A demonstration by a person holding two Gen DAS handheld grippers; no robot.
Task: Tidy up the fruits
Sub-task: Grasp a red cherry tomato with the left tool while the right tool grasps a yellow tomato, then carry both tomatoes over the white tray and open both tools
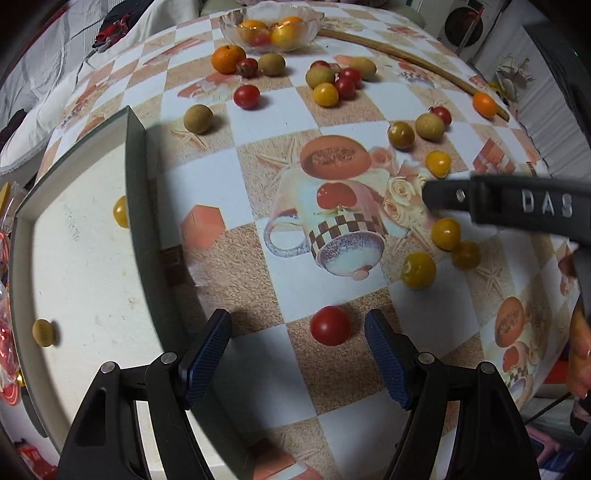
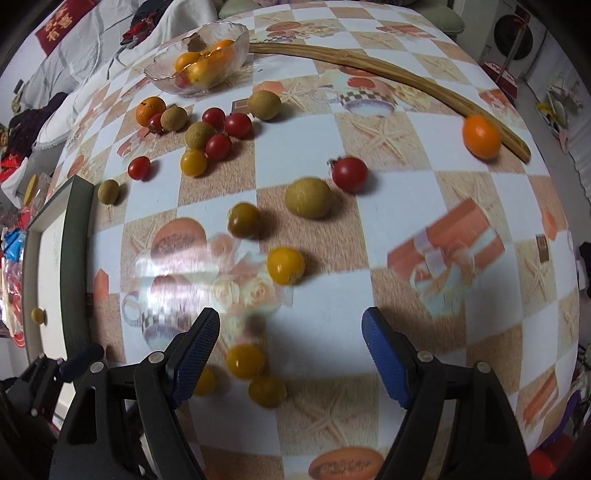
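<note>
L tool [image 1: 297, 334] spread, red tomato [image 1: 330, 325] btwn its fingers on surface [image 1: 295, 122]. R tool [image 2: 290, 345] spread, empty, over yellow tomatoes [image 2: 245, 361].

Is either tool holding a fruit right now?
No. Both the left tool and right tool are open; a red tomato lies untouched between the left's fingers.

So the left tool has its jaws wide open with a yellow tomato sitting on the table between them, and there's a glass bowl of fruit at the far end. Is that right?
Almost. In the left wrist view, the fruit between the open jaws of the left gripper is a red tomato, not a yellow one. It does sit on the table, and the glass bowl of fruit is at the far end.
</note>
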